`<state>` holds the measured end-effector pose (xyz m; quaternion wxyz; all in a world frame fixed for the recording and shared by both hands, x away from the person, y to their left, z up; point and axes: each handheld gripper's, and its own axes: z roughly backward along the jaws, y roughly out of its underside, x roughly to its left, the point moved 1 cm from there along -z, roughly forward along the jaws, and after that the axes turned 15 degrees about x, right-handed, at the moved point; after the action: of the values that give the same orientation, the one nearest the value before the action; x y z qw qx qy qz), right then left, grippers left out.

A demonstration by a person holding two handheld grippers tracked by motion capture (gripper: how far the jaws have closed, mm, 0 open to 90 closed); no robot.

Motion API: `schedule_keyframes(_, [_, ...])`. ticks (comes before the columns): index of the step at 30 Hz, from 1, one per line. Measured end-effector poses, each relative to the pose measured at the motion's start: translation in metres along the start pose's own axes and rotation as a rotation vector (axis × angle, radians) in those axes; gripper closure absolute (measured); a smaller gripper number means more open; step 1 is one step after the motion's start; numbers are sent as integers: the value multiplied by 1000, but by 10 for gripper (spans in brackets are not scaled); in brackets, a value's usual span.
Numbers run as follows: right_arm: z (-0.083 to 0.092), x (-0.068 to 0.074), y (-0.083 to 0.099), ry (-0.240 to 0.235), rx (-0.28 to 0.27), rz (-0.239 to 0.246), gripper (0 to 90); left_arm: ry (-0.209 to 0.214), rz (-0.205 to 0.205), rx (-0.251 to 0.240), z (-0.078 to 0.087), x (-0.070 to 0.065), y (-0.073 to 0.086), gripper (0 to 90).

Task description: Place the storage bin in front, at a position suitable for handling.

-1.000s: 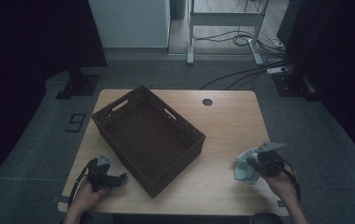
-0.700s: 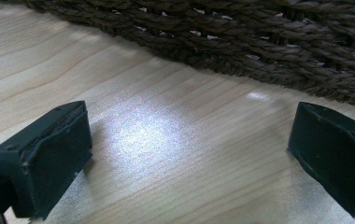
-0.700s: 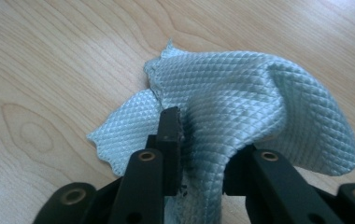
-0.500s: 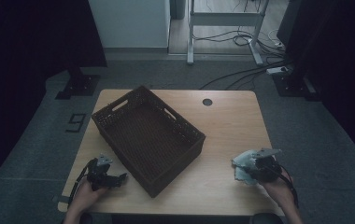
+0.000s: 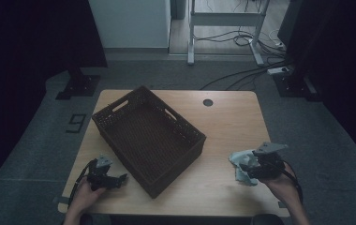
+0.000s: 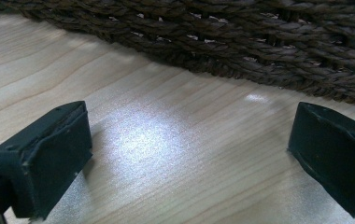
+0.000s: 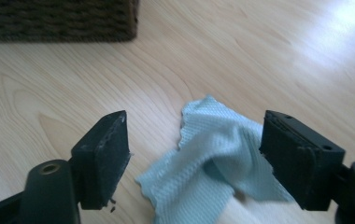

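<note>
Jaws of the right gripper [image 7: 194, 163] have just been opening and stand spread astride the cloth [image 7: 213, 163], which lies crumpled on the table [image 5: 227, 122] right of the basket [image 5: 148, 138]. Left gripper [image 5: 120, 178], also spread, sits far across.

Bare forearms, no sleeves. Each hand carries a black two-jaw gripper with blocky matte pads: left gripper [image 5: 120, 178], right gripper [image 5: 244, 167]. Grey three-cornered top plates; black trailing cables.

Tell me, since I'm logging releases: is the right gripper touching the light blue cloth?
Cannot tell. In the right gripper view the light blue cloth lies between the open right gripper pads; any gap is unclear.
</note>
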<state>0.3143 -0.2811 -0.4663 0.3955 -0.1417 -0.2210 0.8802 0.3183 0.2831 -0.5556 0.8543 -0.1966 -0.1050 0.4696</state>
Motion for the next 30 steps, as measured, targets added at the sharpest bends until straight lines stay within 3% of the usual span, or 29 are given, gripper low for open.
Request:
schedule_keyframes(7, [-15, 13, -23, -60, -45, 41, 167, 20, 42, 13, 2, 2, -2, 0])
schedule_keyframes(10, [-24, 19, -35, -80, -57, 59, 143, -4, 71, 48, 5, 4, -3, 0])
schedule_keyframes(15, [-38, 28, -55, -105, -75, 93, 131, -67, 74, 76, 12, 3, -5, 0])
schedule_keyframes(18, [-47, 33, -64, -129, -77, 110, 109, -79, 54, 60, 18, 0, -8, 0])
schedule_keyframes(26, [-73, 46, -88, -192, -88, 145, 81, -55, 88, -58, 30, -4, -22, 0])
schedule_keyframes(30, [-81, 53, -97, -224, -96, 183, 93, -74, 71, -65, 31, -8, -30, 0])
